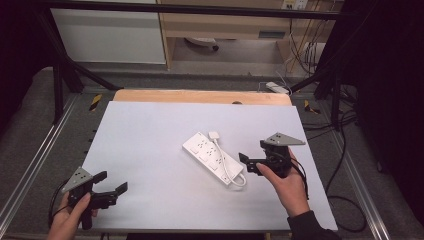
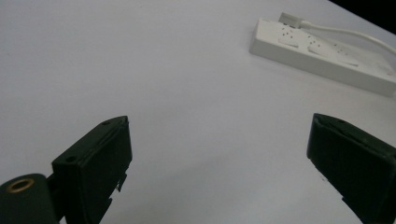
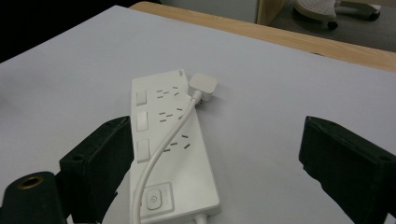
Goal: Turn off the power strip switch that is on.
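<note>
**No readable text; one power symbol**

No words, brand names or numbers can be read on anything here. The only sign is a power symbol, a circle with a short stroke, on the square button (image 3: 154,199) at the near end of the white power strip (image 3: 173,154) in the right gripper view. The three rocker switches (image 3: 142,122) along the strip's edge carry no legible marks. In the high view, the strip (image 1: 212,157) is too small for any marking to be made out. A grey plate (image 1: 272,34) on the wooden furniture behind the table may bear lettering, but it is too blurred to read.
</note>
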Available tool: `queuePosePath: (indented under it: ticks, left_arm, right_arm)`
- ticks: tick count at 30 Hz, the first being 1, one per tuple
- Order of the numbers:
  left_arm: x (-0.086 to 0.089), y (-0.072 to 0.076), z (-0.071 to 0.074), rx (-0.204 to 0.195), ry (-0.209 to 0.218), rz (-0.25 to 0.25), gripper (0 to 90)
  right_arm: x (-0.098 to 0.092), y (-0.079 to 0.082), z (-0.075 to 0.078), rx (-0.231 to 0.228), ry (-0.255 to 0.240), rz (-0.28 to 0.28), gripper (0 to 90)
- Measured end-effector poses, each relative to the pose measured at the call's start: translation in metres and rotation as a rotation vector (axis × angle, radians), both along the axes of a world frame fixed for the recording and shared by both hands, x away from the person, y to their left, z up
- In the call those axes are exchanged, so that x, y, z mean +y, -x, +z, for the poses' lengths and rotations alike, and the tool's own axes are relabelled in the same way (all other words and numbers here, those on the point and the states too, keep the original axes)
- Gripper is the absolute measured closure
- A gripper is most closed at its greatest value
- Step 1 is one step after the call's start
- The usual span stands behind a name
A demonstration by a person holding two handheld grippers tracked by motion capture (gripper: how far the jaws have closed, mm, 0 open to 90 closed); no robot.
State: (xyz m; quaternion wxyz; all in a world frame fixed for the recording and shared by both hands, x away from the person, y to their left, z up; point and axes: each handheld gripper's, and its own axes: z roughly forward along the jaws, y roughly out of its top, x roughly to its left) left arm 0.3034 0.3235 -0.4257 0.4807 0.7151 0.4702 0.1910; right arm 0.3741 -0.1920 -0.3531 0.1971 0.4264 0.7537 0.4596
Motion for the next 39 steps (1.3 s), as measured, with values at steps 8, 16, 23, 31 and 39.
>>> queuePosePath:
  ticks: [8, 16, 23, 31, 39]
  left_arm:
    - [0.0, 0.0, -0.001, 0.004, -0.014, 0.015, 6.9]
    - [0.0, -0.001, -0.002, 0.01, -0.025, 0.011, 6.9]
    - [-0.003, -0.001, -0.002, 0.012, -0.032, 0.006, 7.1]
    - [-0.002, -0.001, -0.002, 0.008, -0.033, 0.006, 6.6]
    - [-0.003, 0.0, -0.002, 0.01, -0.039, 0.0, 6.7]
  right_arm:
    - [0.01, -0.006, 0.006, -0.015, 0.019, 0.012, 12.0]
    - [0.014, -0.011, 0.006, -0.021, 0.043, 0.0, 16.5]
    - [0.018, -0.016, 0.008, -0.028, 0.029, 0.01, 23.8]
    - [0.028, -0.018, 0.009, -0.072, 0.068, 0.024, 38.3]
    - [0.037, -0.025, 0.008, -0.071, 0.08, 0.051, 56.8]
